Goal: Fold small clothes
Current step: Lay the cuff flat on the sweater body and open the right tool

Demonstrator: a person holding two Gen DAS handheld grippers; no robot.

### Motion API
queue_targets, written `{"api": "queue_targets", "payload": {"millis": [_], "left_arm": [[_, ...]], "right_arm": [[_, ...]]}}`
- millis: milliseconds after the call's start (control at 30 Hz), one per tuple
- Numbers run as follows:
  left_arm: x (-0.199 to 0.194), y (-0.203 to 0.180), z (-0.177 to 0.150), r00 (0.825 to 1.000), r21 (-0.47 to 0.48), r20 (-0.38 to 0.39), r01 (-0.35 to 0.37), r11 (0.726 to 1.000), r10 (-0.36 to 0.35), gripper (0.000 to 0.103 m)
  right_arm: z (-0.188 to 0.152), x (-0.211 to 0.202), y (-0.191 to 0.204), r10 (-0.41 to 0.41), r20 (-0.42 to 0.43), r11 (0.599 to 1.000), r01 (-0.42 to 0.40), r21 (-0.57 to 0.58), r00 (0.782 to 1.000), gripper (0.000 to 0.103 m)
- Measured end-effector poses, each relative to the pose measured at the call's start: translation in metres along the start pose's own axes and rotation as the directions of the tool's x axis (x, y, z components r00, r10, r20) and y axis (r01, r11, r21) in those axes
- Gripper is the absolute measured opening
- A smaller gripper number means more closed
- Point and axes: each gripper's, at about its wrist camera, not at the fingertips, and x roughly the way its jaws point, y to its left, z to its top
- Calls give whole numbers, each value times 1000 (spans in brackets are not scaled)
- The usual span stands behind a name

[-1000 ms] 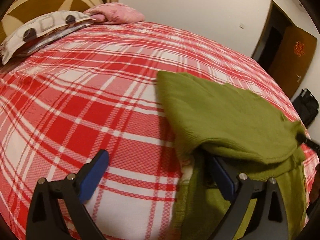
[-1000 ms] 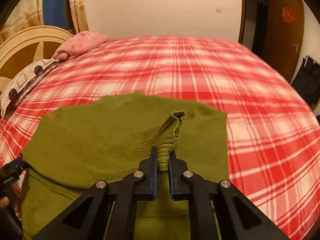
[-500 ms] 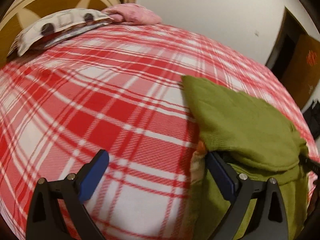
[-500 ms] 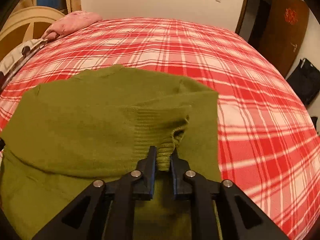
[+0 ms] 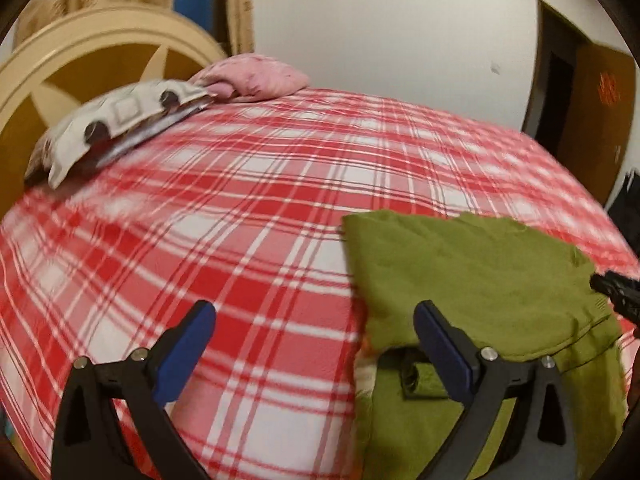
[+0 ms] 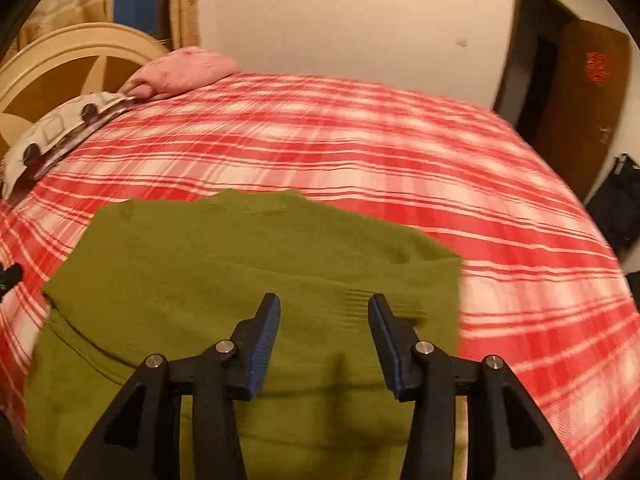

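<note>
Since a second earlier, both hands had drawn back from the green sweater (image 6: 256, 264): the ribbed cuff that the right gripper (image 6: 324, 322) had pinched now lay flat on the folded pile, and the left gripper (image 5: 314, 330) stood above the edge it had been tucked under.

On the left, the left gripper's fingers (image 5: 188, 344) were spread wide with nothing between them. One hung over the bare red plaid bed (image 5: 240, 216), the other over the sweater's left edge (image 5: 362, 272), likely freed after laying the fold.

To the right, the sweater lay folded on the near part of the bed, its upper layer doubled over the lower.

The right gripper's fingers (image 6: 266, 330) were opening, apart over the cloth and pressing nothing, which suggested the sleeve had been let go on purpose.
</note>
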Motion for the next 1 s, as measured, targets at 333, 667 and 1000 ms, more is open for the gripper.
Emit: {"api": "queue_targets", "payload": {"millis": [333, 667, 1000], "left_arm": [[45, -15, -20, 990, 116, -138, -9, 993, 25, 102], [37, -9, -29, 991, 115, -134, 14, 993, 1, 103], [45, -13, -27, 988, 140, -154, 13, 990, 9, 103]], "right_arm": [[-26, 39, -16, 14, -98, 1000, -11, 23, 995, 48], [-48, 18, -18, 6, -103, 1000, -6, -6, 995, 48], [-41, 27, -40, -9, -102, 999, 13, 40, 995, 48]]}}
